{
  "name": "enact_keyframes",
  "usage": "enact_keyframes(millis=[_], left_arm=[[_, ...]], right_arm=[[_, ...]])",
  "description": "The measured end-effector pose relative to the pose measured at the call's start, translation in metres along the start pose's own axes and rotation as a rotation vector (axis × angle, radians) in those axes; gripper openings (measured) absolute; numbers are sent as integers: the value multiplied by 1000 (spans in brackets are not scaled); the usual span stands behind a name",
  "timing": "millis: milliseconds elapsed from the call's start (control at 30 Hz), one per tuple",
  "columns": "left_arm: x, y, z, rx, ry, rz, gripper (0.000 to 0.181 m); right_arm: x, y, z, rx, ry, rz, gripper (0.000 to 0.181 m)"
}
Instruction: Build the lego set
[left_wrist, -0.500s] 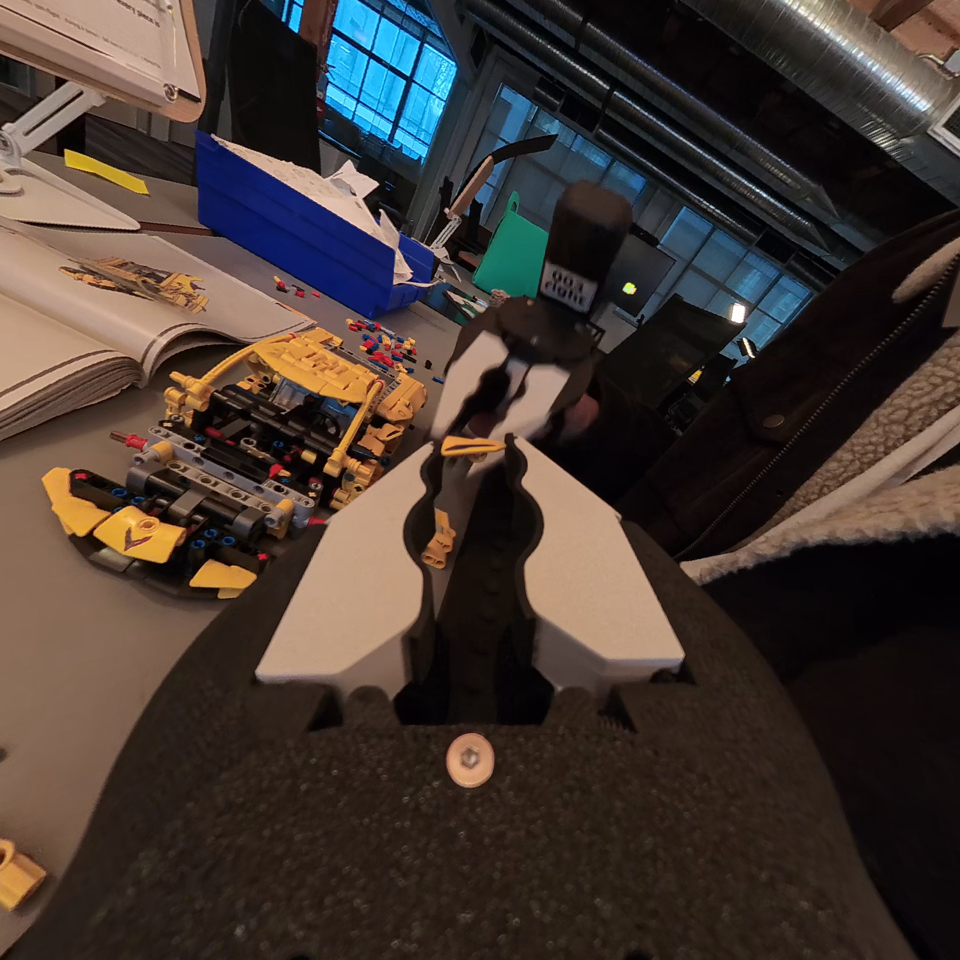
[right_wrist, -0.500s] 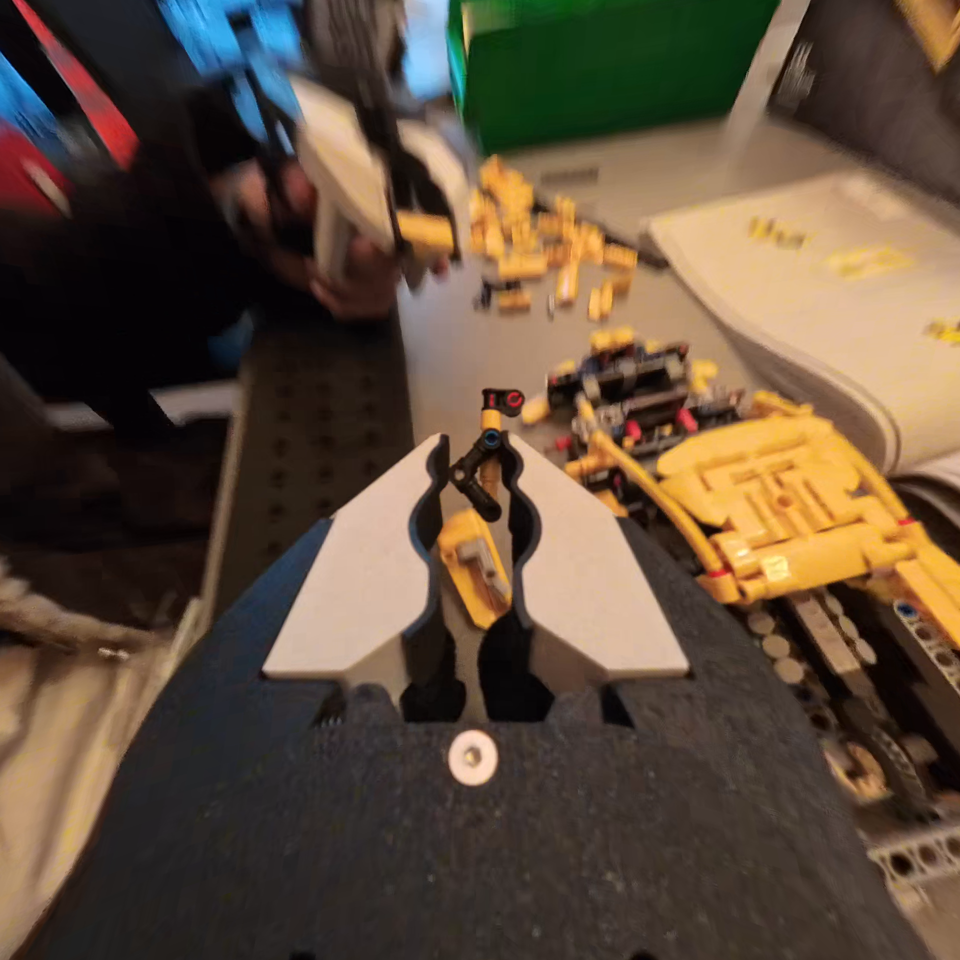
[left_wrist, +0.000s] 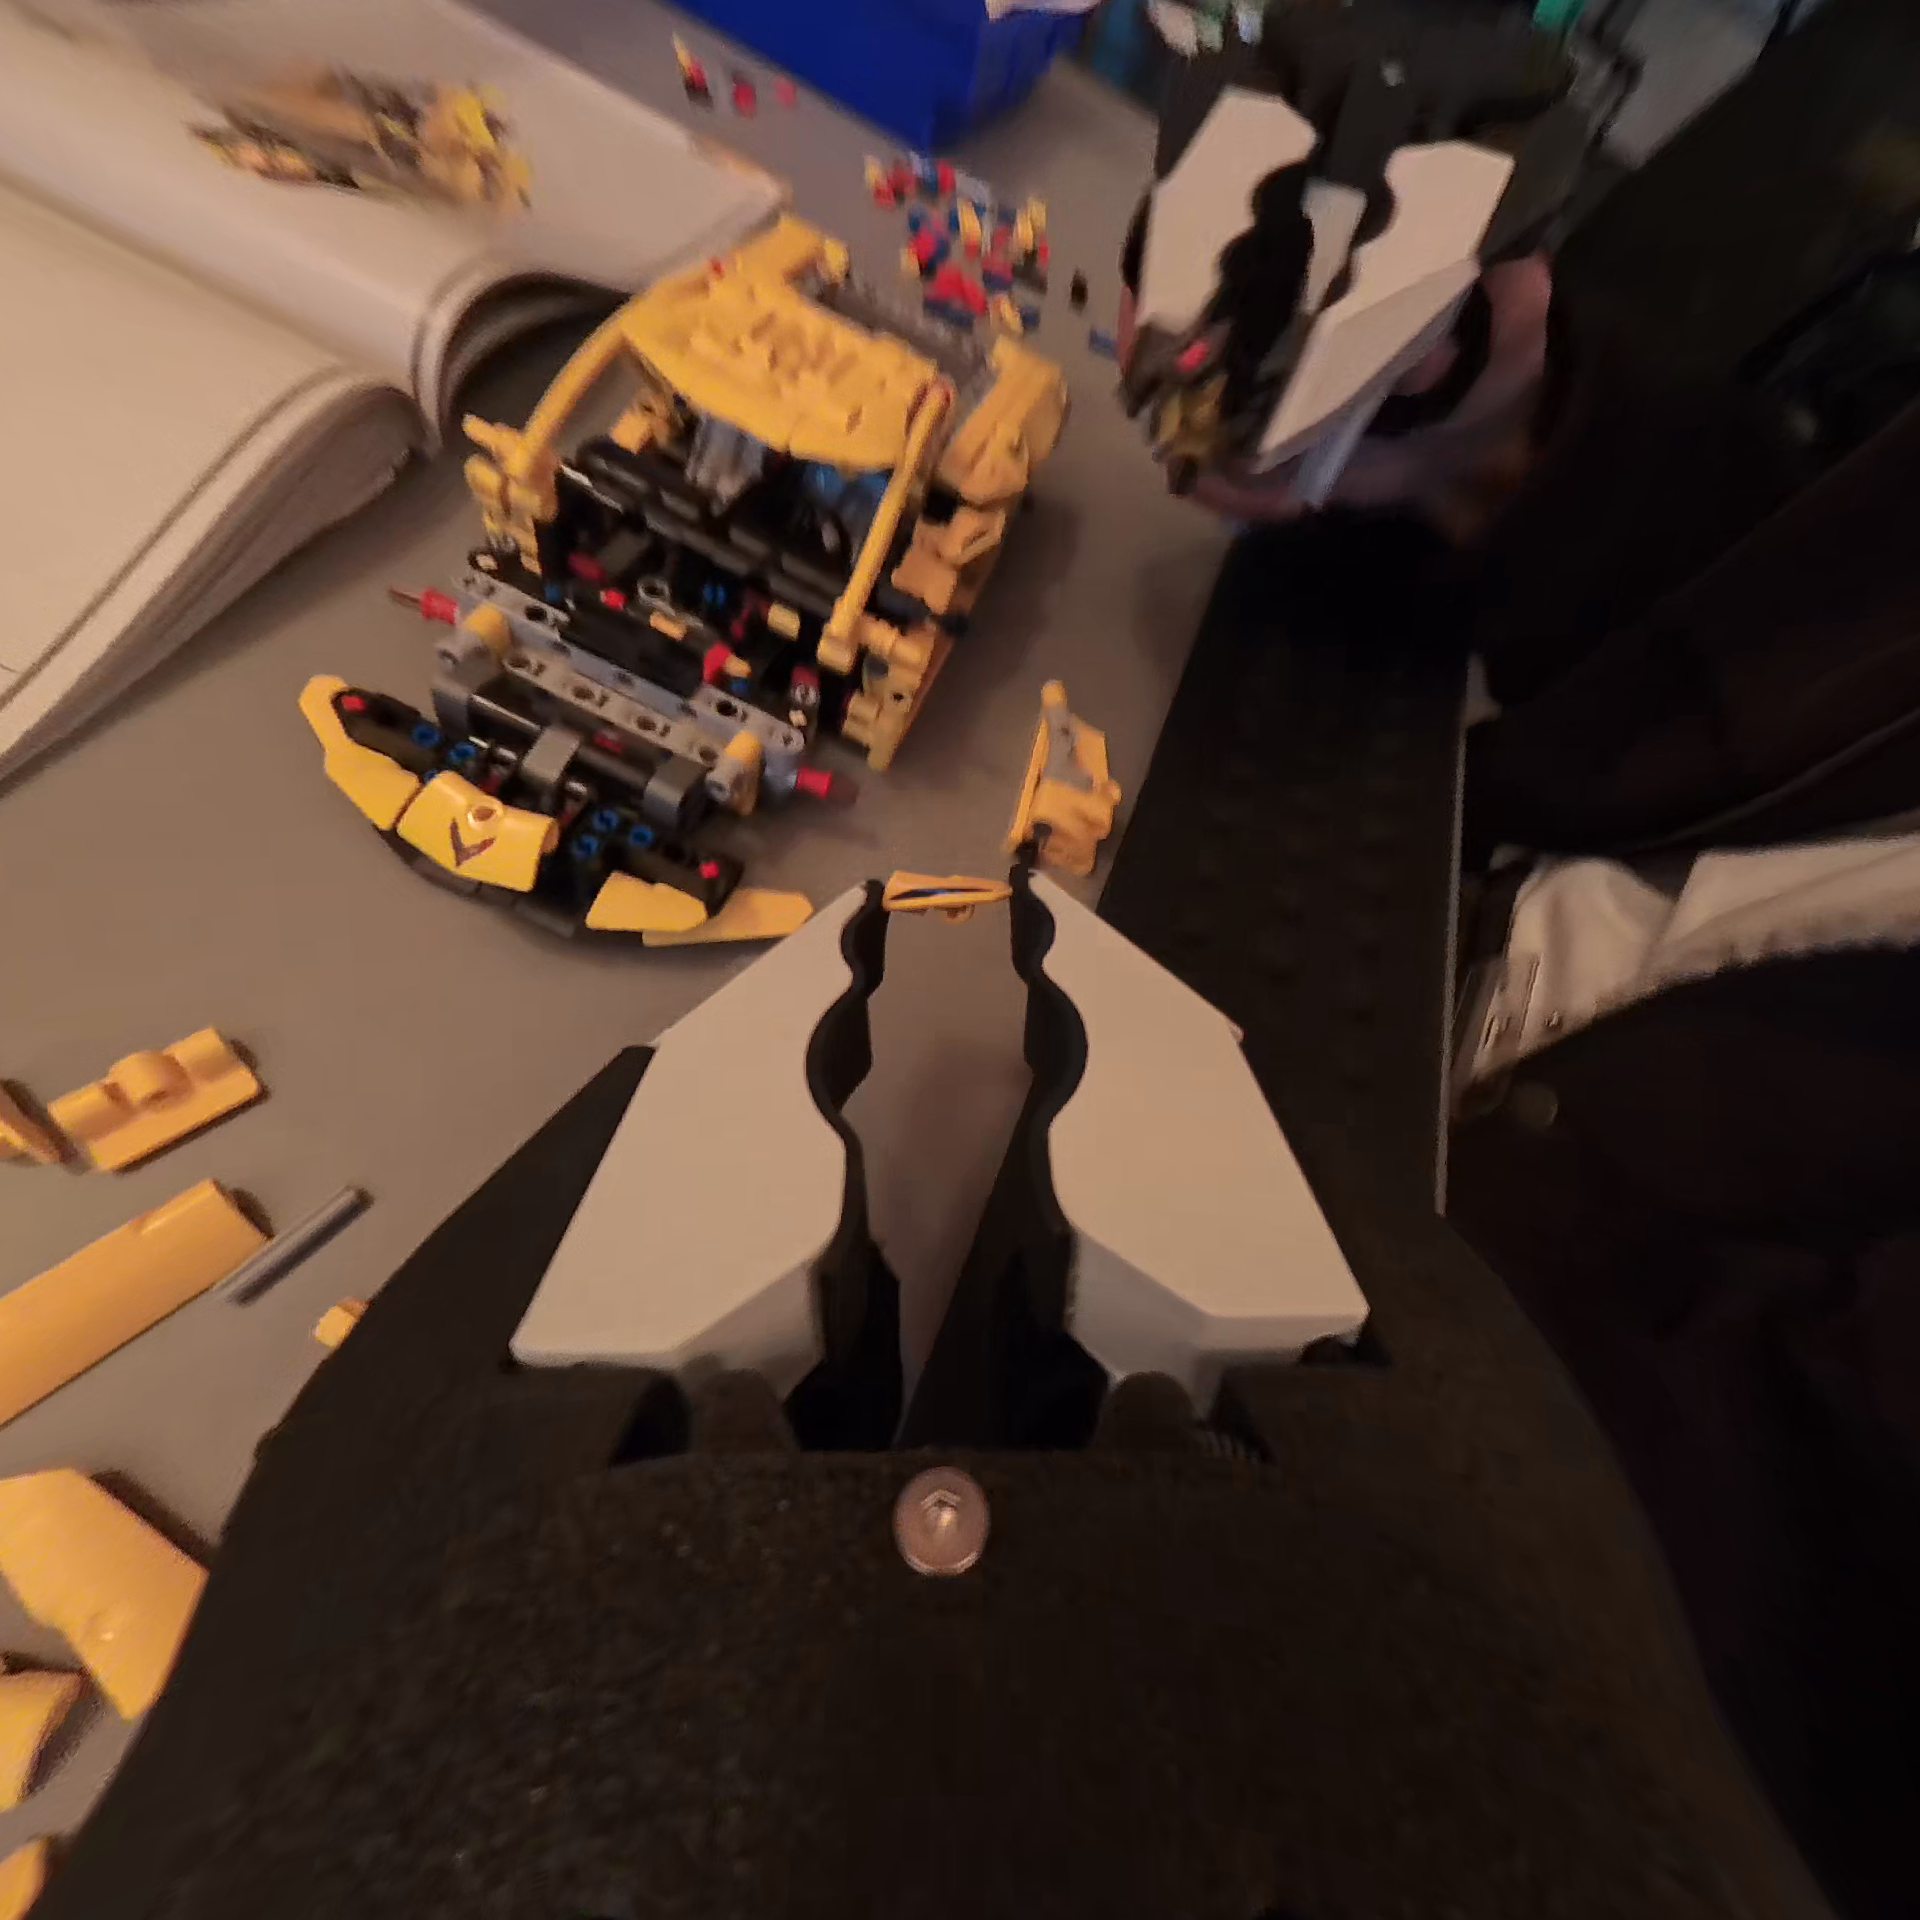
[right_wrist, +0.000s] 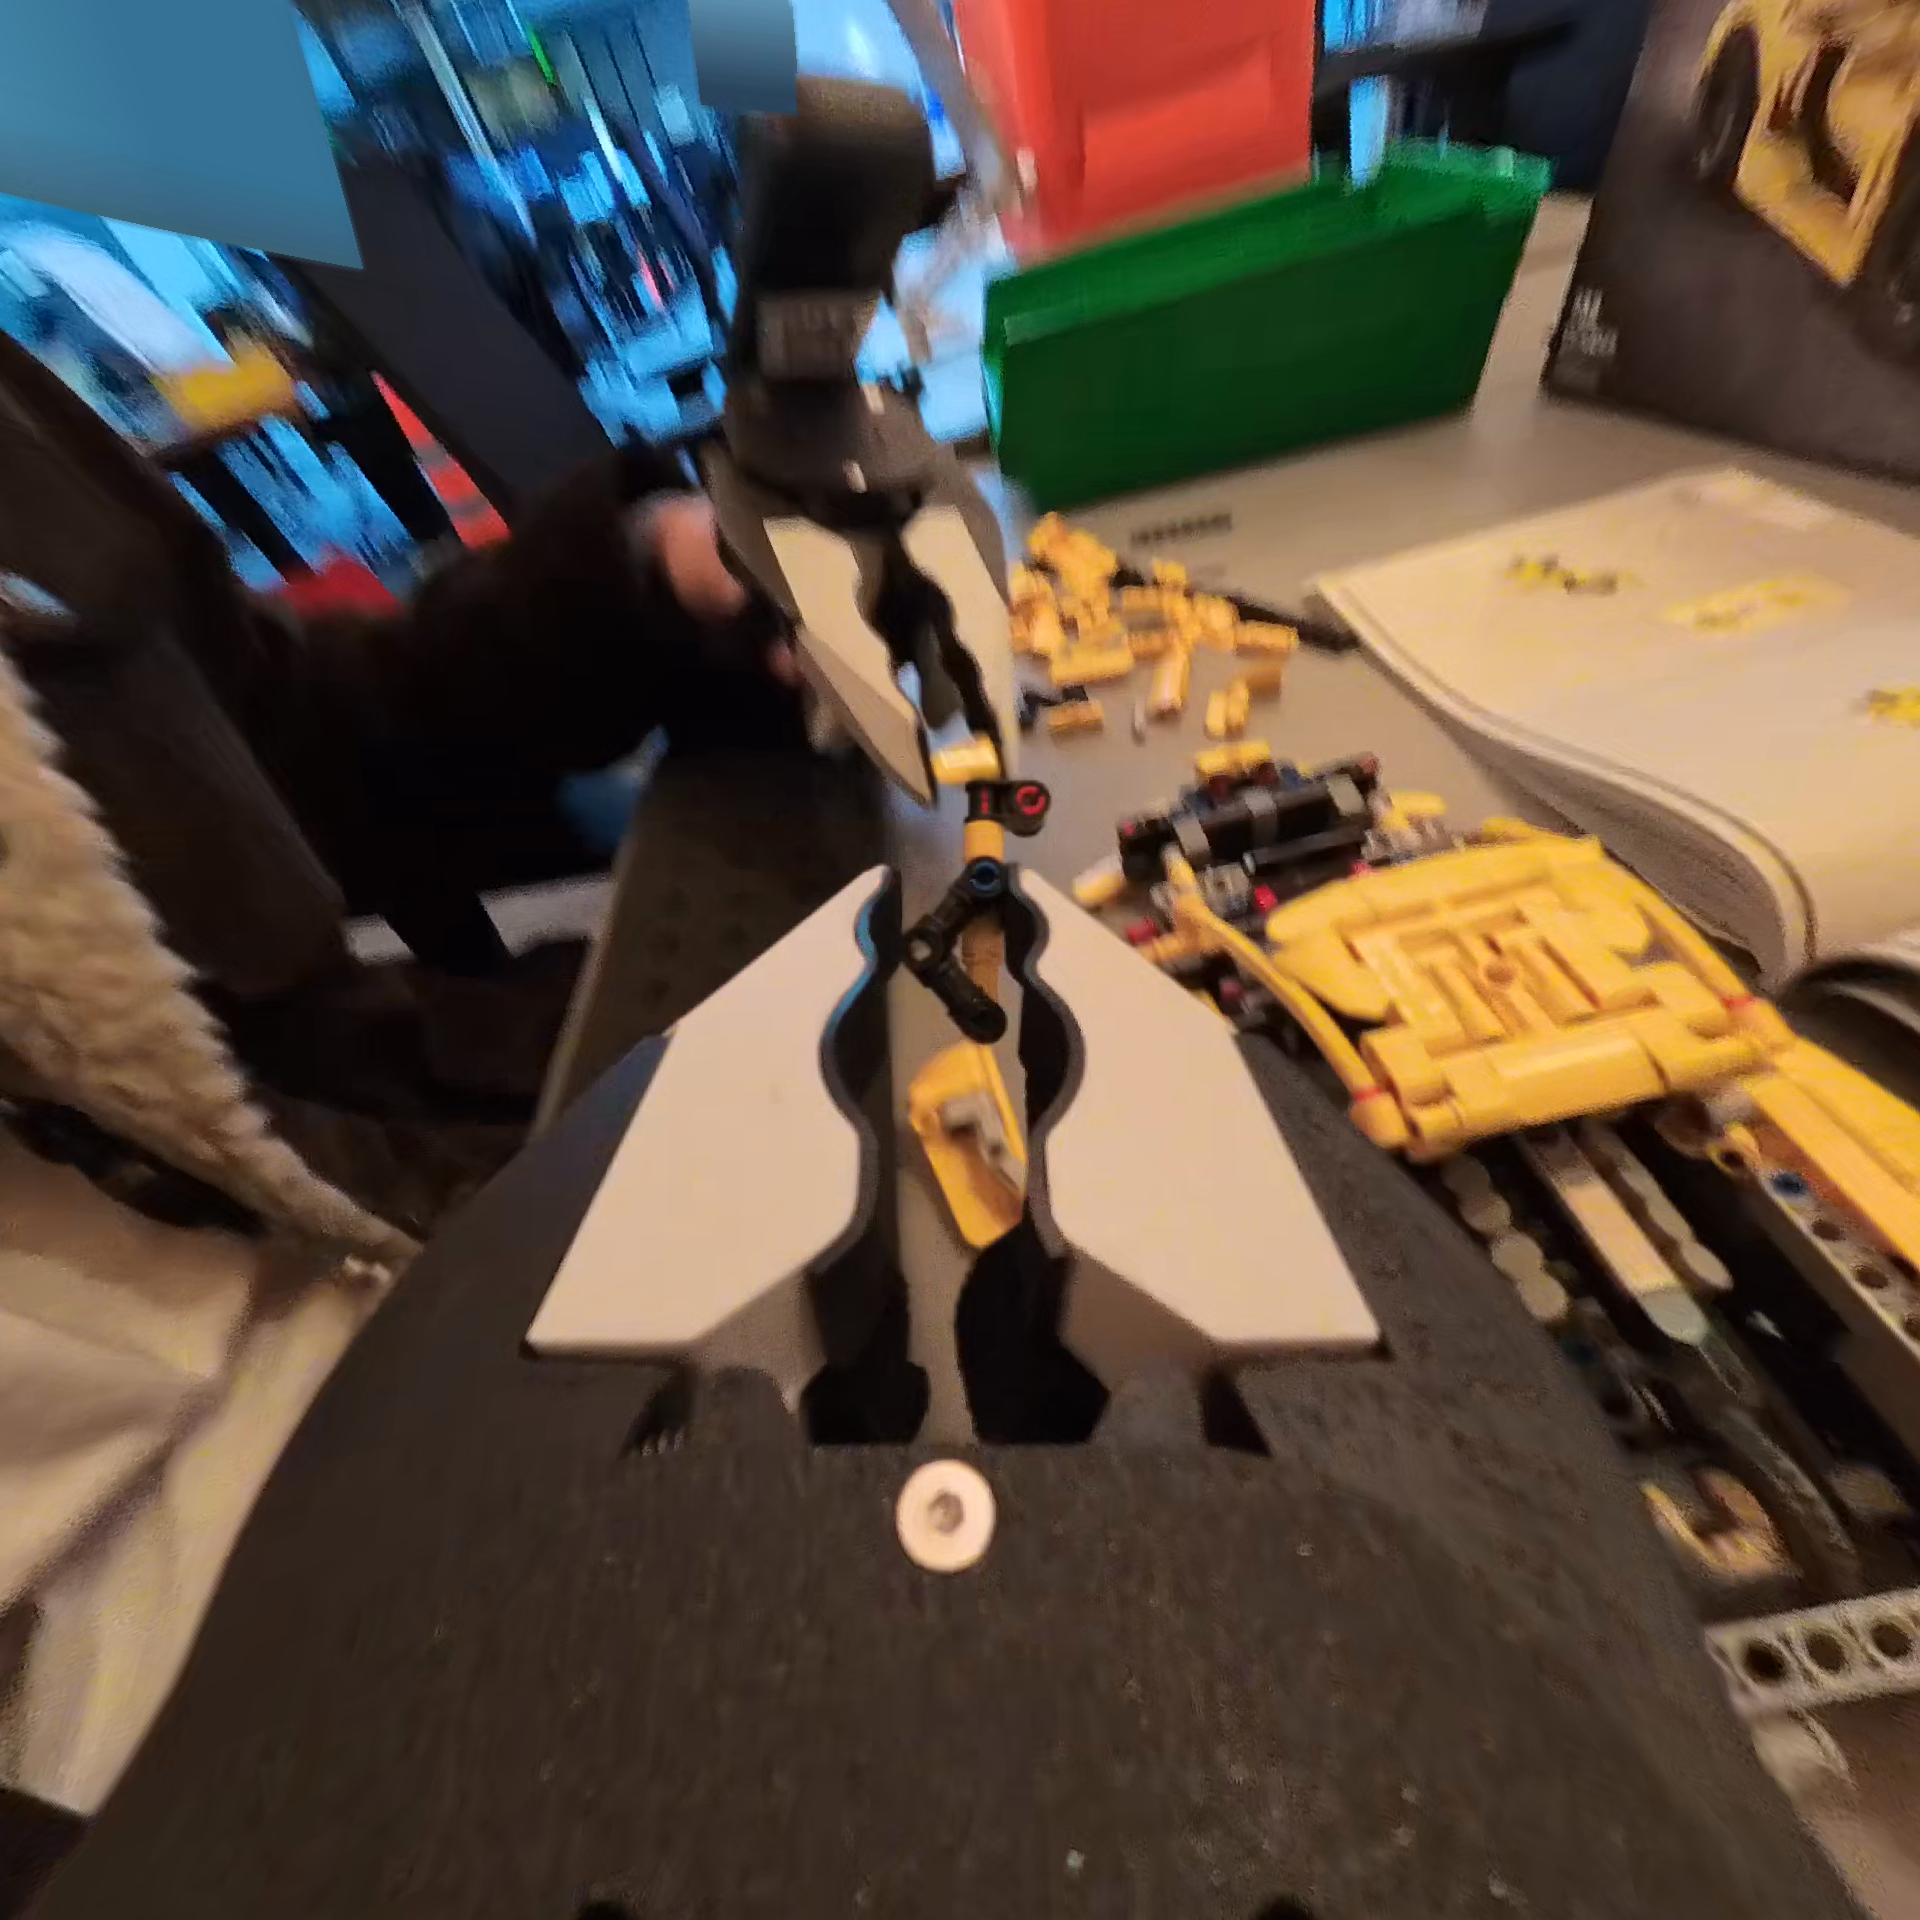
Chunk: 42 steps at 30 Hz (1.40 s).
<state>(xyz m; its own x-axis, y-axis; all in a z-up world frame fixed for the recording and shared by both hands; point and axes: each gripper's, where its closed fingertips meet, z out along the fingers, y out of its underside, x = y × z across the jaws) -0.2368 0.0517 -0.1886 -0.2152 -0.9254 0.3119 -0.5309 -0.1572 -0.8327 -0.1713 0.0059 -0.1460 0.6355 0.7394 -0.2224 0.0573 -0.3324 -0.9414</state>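
left hand-held gripper (left_wrist: 948, 896): clamped at the tips on a small flat yellow piece (left_wrist: 945, 894), held over the counter (left_wrist: 208, 935) near its front edge.
right hand-held gripper (right_wrist: 956, 914): clamped on a small black-and-yellow linkage sub-assembly (right_wrist: 971, 914); its red-tipped end pokes out past the tips.
lego car (left_wrist: 727, 540): yellow and black, part-built, sits mid-counter beside the open instruction book (left_wrist: 208, 343); separate front bumper section (left_wrist: 499, 821) lies just in front of it.
loose parts: yellow panels (left_wrist: 125, 1288) at the left edge, a yellow sub-part (left_wrist: 1060, 790) beside the car.
step in hand (judgement): joining the yellow piece onto the linkage's top end; in the right wrist view the two are almost touching.
how to do it well: line up pin and hole before pushing, keep the linkage steady, press straight along the pin axis.
risk: tip-only grip on the yellow piece, so it could twist or pop out; linkage joints may fold under side load.
blur: both views are smeared, exact hole alignment cannot be told.
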Motion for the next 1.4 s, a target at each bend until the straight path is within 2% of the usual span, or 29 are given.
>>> enact_keyframes(millis=[133, 233, 333, 533, 933, 1200, 1400], left_arm=[[3, 17, 7, -123, 52, 44, 24], [3, 31, 14, -230, 47, 113, 24], [0, 42, 22, -318, 35, 151, 24], [0, 43, 26, -329, 37, 164, 24], [-2, 44, 32, -360, -11, 217, 24], [-3, 40, 42, -363, -40, 248, 24], [-3, 39, 45, -360, -53, 260, 24]], right_arm=[[7, 44, 2, -281, 73, -111, 18], [8, 60, 4, -361, 89, -143, 18], [1, 50, 6, -264, 40, -86, 18], [-14, -22, -17, 193, -202, 246, 17], [-18, -68, -54, 543, -435, 443, 17], [-14, -70, -58, 581, -429, 458, 17], [-8, -55, -45, 479, -315, 411, 17]])
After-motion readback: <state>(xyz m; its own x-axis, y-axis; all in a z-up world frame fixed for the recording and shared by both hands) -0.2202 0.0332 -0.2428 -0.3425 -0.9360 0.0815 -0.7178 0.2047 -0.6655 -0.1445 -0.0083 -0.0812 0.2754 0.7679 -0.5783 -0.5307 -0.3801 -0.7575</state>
